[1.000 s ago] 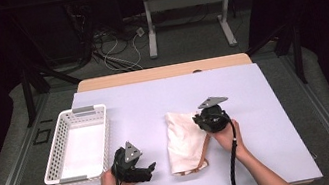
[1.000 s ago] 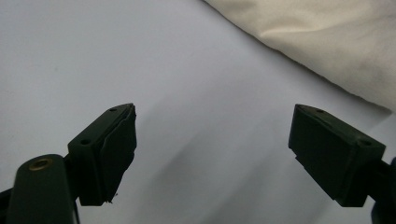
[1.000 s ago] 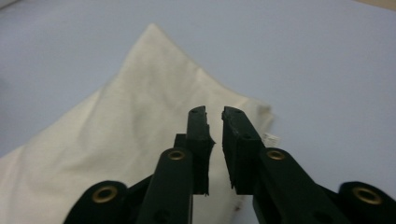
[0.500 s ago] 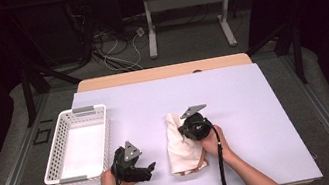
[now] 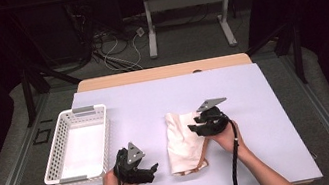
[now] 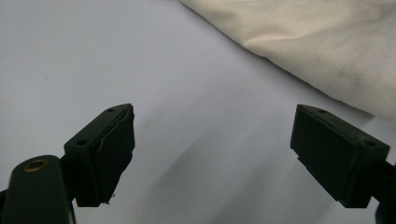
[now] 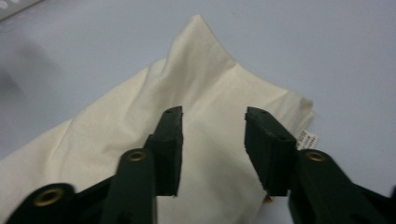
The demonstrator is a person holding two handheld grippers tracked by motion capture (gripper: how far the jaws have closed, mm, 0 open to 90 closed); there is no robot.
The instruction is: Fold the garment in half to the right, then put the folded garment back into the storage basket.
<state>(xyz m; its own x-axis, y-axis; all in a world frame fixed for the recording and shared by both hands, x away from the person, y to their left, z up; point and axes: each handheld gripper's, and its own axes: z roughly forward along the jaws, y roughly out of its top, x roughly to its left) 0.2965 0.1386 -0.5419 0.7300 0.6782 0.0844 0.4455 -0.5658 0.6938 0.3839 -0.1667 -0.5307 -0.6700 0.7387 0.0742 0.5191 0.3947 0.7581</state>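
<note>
A cream cloth (image 5: 183,142) lies crumpled on the lilac table top (image 5: 153,99), right of centre. My right gripper (image 5: 198,128) hovers at the cloth's right edge, pointing left over it. Its jaws have just been opening. In the right gripper view they (image 7: 213,112) stand apart above the cloth (image 7: 201,70) with nothing pinched between them. My left gripper (image 5: 151,171) rests low near the table's front edge, left of the cloth. It stands open over bare table (image 6: 213,112), and the cloth's edge (image 6: 317,42) lies farther off.
A white plastic basket (image 5: 88,109) with nothing in it stands at the table's left side. A small printed label (image 7: 306,138) sticks out at the cloth's near corner. Beyond the table are a dark floor, cables and a desk frame.
The right gripper swung left over the cloth, then came back to its right edge, and its jaws now stand apart. The left gripper has stayed put.
</note>
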